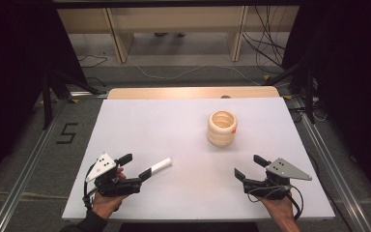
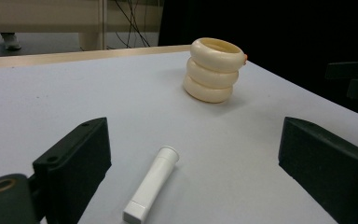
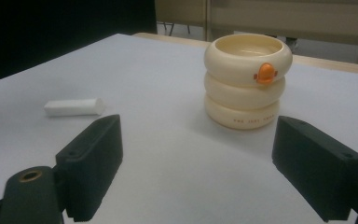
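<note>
A dim room with cables on the floor surrounds your white table [image 1: 193, 145], which has a wooden edge at its far side. From the high view, your left hand [image 1: 107, 203] comes in at the near left corner, holding the left gripper [image 1: 134, 166] low and angled toward the far right; its jaws stand wide apart with nothing gripped. A white tube [image 1: 157, 166] lies flat on the table just at the tip of its right jaw. Your right hand [image 1: 281, 207] holds the right gripper [image 1: 249, 167] at the near right, pointing far-left, jaws spread and empty. A cream holder [image 1: 221, 128] shaped like three stacked rings stands upright, right of centre and toward the far side.

In the left gripper view, the smooth plastic tube [image 2: 152, 184] lies between the two matte black jaws, touching neither, with its round flanged end pointing away. The glossy holder [image 2: 214, 70] stands beyond.

In the right gripper view, the holder [image 3: 246, 81] stands ahead between the parted jaws, an orange knob [image 3: 265, 73] on its top ring. The tube [image 3: 74, 107] lies far left.
</note>
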A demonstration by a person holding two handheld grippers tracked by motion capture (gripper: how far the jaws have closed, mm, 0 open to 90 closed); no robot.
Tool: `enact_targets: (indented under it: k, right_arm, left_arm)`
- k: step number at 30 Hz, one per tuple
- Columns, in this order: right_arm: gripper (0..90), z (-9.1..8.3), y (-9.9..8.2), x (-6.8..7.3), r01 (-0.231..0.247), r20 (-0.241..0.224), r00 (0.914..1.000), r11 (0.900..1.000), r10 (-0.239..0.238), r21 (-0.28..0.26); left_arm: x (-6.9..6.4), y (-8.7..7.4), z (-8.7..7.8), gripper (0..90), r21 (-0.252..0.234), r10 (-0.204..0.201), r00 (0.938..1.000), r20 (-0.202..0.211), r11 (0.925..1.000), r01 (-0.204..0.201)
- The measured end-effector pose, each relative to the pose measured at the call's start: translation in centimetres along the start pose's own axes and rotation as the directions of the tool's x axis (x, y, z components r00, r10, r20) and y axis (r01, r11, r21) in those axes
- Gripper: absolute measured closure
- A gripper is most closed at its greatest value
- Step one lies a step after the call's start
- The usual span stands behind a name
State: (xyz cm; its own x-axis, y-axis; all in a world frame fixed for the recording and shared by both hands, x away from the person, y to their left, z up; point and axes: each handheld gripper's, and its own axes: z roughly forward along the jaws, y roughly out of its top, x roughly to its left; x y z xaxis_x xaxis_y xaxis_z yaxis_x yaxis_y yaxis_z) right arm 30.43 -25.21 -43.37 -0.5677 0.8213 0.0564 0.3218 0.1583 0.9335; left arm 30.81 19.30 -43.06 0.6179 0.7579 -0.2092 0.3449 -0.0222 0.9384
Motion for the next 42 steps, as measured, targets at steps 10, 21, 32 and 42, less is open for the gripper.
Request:
enact_targets:
  k: [10, 21, 32, 42]
  right_arm:
    - [17.2, 0.1, 0.0, -0.1, 0.003, 0.011, 0.9999, 0.9999, -0.003, 0.012]
    - [19.3, 0.2, 0.1, -0.4, -0.003, 0.034, 0.9994, 0.9998, 0.002, 0.018]
    - [20.6, 0.9, 1.0, -2.1, -0.020, 0.077, 0.9968, 0.9994, 0.017, 0.030]
    - [22.4, 3.1, 1.7, -4.4, -0.029, 0.109, 0.9938, 0.9973, 0.021, 0.068]
  left_arm:
    - [0.0, 0.0, 0.0, 8.3, 0.001, 0.002, 1.0000, 0.002, 1.0000, -0.002]
    - [0.0, 0.0, 0.0, 8.4, -0.001, 0.000, 1.0000, 0.000, 1.0000, 0.000]
    - [0.2, 0.0, 0.0, 8.4, -0.004, -0.008, 1.0000, -0.002, 1.0000, 0.008]
    - [0.3, 0.0, 0.1, 8.3, -0.008, -0.016, 0.9998, -0.007, 0.9998, 0.016]
